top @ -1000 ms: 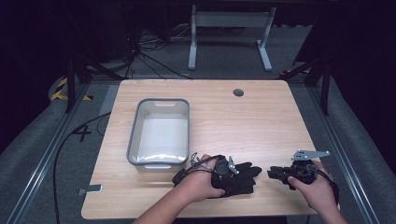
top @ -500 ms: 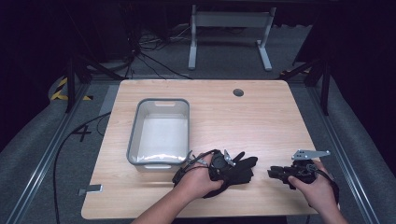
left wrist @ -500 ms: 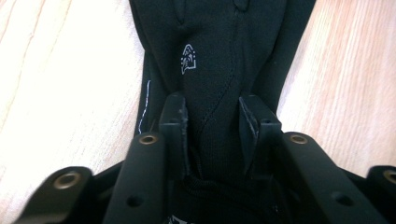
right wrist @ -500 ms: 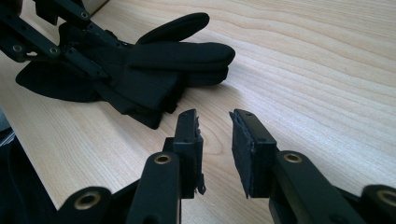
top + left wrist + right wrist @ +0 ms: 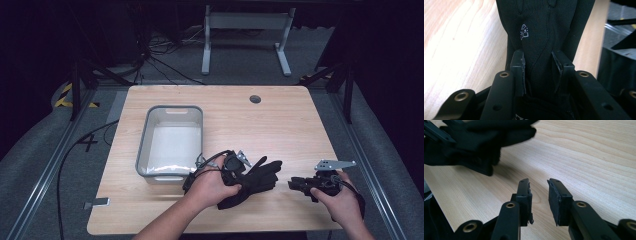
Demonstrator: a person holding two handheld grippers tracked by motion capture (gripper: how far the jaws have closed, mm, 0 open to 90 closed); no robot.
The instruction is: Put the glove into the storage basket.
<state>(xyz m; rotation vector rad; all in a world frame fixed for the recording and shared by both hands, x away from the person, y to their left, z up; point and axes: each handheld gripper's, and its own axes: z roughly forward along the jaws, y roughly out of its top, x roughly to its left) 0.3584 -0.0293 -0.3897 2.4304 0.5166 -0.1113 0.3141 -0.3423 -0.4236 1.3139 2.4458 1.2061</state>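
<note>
A black glove [image 5: 261,176] with a small white logo [image 5: 524,32] lies over the front middle of the wooden table [image 5: 280,125], its fingers pointing right and away from me. My left gripper [image 5: 239,169] is shut on its cuff end. In the left gripper view the fabric [image 5: 536,30] fills the gap between the jaws of my left gripper [image 5: 537,61]. My right gripper [image 5: 292,184] rests low near the front right, just right of the glove. Its jaws [image 5: 539,186] stand a little apart over bare wood with nothing between them, and the glove [image 5: 481,135] shows at upper left.
A grey rectangular bin [image 5: 142,145] stands at the left middle of the table, just beyond my left hand, its inside bare. A round cable hole [image 5: 255,99] sits near the far edge. A metal stand [image 5: 245,20] and cables lie on the floor beyond.
My left gripper has carried the glove slightly away from me and toward the bin, and the glove's fingers have risen. The right gripper has stayed put.
</note>
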